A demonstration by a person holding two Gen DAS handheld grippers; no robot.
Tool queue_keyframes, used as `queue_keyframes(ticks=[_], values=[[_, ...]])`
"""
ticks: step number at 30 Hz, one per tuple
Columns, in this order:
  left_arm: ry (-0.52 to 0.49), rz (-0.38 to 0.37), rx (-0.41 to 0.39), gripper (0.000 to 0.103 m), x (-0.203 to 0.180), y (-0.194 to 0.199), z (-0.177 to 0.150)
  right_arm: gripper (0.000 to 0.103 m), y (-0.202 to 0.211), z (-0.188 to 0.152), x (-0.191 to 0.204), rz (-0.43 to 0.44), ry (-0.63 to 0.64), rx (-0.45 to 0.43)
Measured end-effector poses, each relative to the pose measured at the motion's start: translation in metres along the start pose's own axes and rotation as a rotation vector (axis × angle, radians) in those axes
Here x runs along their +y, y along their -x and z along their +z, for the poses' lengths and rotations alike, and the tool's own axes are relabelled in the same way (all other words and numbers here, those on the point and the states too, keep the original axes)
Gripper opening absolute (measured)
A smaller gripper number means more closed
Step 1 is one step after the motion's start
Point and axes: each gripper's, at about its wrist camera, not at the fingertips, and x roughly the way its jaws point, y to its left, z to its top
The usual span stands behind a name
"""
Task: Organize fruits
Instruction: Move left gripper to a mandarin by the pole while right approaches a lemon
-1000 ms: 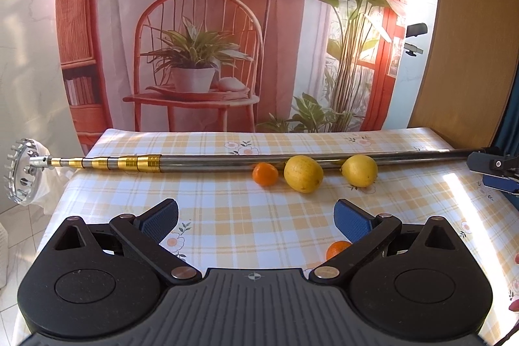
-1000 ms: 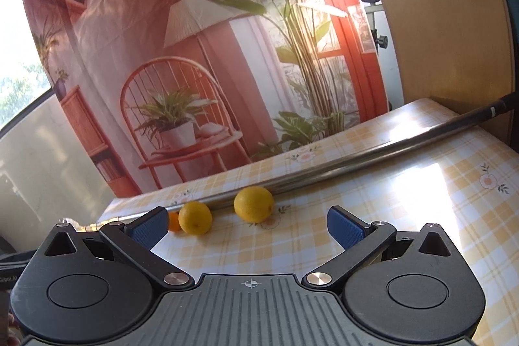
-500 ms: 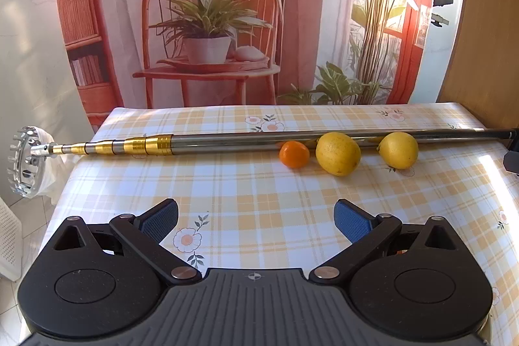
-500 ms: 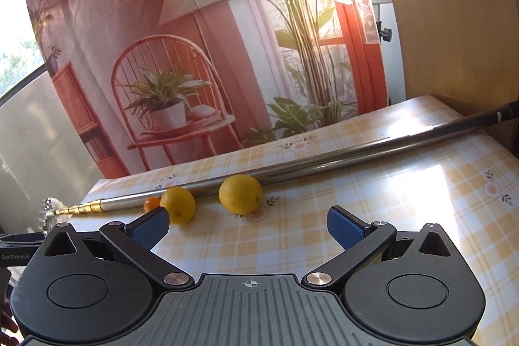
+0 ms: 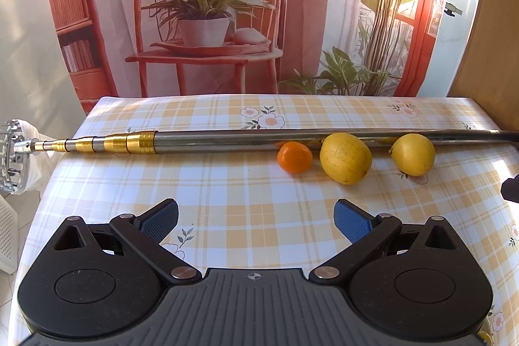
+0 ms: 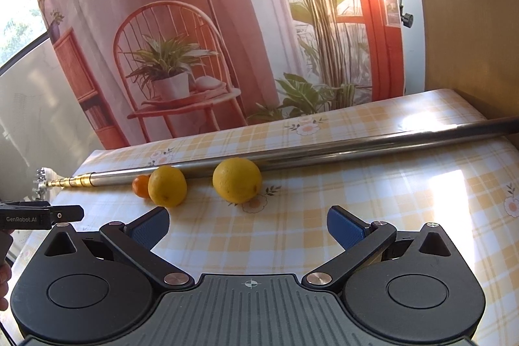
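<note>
Ahead of our two grippers, a table [image 5: 246, 184] in a yellow checked cloth with flowers carries a long metal pole [image 5: 292, 137] lying across it, its gold end past the left edge. Just on our side of the pole sit a small orange [image 5: 294, 156], a large lemon [image 5: 345, 158] beside it, and a second lemon [image 5: 412, 154] farther right.

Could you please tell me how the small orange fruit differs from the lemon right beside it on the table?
The small orange fruit is deep orange, while the lemon beside it is yellow. The orange fruit is clearly smaller and rounder; the lemon is bigger and more oval. In the right wrist view the lemon partly hides the orange fruit. Both lie on the checked tablecloth along the metal pole, and neither is gripped.
</note>
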Motion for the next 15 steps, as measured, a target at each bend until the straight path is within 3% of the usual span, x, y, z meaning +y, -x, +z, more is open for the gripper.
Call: queue_keyframes(ticks=[7,15], values=[[0.009,-0.038,-0.068,0.102,0.002,0.000,0.006,0.103,-0.009,-0.003,-0.009,0.006,0.046,-0.044],[0.015,-0.069,-0.040,0.096,-0.004,-0.017,0.006,0.103,-0.009,-0.009,-0.022,-0.039,-0.003,-0.125]])
